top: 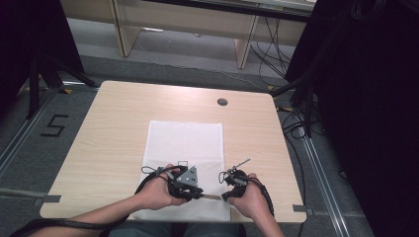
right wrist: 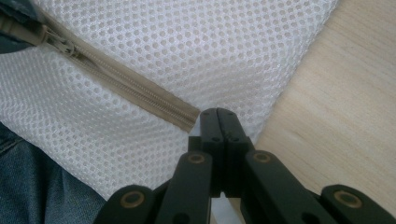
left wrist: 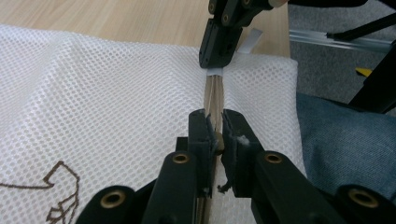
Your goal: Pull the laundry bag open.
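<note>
A white mesh bag (top: 185, 143) lies flat on the wooden table (top: 108, 133), with a beige zipper (right wrist: 140, 91) along its near edge. My left gripper (left wrist: 214, 123) is shut on the zipper (left wrist: 215, 93), with a small brass-coloured part pinched between the jaws. The slider (right wrist: 63, 45) sits along the zipper toward the left gripper. My right gripper (right wrist: 218, 112) is shut at the zipper's end on the bag's corner, where a white tab shows under its jaws (left wrist: 215, 65). In the high view the left gripper (top: 200, 195) and right gripper (top: 223, 197) face each other, a short stretch of zipper between them.
The bag overhangs the table's near edge above the person's jeans (left wrist: 336, 135). A brown printed mark (left wrist: 60, 196) is on the mesh. A round cable hole (top: 222, 101) sits at the table's far side. Dark stands and cables flank the table.
</note>
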Demonstrator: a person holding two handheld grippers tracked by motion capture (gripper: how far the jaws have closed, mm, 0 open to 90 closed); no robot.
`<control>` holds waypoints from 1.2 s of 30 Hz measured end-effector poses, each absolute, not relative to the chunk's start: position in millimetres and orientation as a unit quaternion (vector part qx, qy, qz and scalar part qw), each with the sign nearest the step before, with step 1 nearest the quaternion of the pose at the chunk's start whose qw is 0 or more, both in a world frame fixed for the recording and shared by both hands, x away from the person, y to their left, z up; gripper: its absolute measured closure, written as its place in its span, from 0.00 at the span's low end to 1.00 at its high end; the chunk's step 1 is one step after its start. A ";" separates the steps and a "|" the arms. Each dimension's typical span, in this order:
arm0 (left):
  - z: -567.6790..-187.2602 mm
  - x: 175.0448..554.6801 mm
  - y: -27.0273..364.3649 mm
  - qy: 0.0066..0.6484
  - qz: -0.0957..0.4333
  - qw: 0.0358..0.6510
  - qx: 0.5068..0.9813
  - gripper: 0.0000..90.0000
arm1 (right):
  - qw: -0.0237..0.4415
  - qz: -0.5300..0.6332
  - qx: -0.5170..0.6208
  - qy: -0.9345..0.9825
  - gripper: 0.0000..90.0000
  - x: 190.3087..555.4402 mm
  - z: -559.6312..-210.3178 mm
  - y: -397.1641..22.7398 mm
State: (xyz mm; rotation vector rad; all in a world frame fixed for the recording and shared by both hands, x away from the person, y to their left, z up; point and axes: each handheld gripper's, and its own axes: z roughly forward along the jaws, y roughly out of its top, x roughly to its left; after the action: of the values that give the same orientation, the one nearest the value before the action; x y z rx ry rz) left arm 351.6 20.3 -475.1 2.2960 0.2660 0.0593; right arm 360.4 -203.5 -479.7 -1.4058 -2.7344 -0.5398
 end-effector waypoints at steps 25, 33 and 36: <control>-474.4 350.5 30.0 0.108 0.021 0.401 0.909 0.91 | 0.012 -0.173 -0.451 -0.876 1.00 360.6 -479.6 -203.6; -475.2 350.0 37.5 0.117 0.021 0.403 0.907 0.91 | 0.014 -0.172 -0.452 -0.875 1.00 360.8 -479.3 -203.6; -475.0 349.8 37.6 0.113 0.021 0.401 0.909 0.91 | 0.013 -0.172 -0.451 -0.876 1.00 360.8 -479.6 -203.8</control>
State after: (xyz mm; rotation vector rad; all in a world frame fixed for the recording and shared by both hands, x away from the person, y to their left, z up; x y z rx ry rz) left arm 349.8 37.6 -475.0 2.2978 0.2846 0.0527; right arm 360.8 -203.8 -479.6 -1.4038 -2.7288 -0.5374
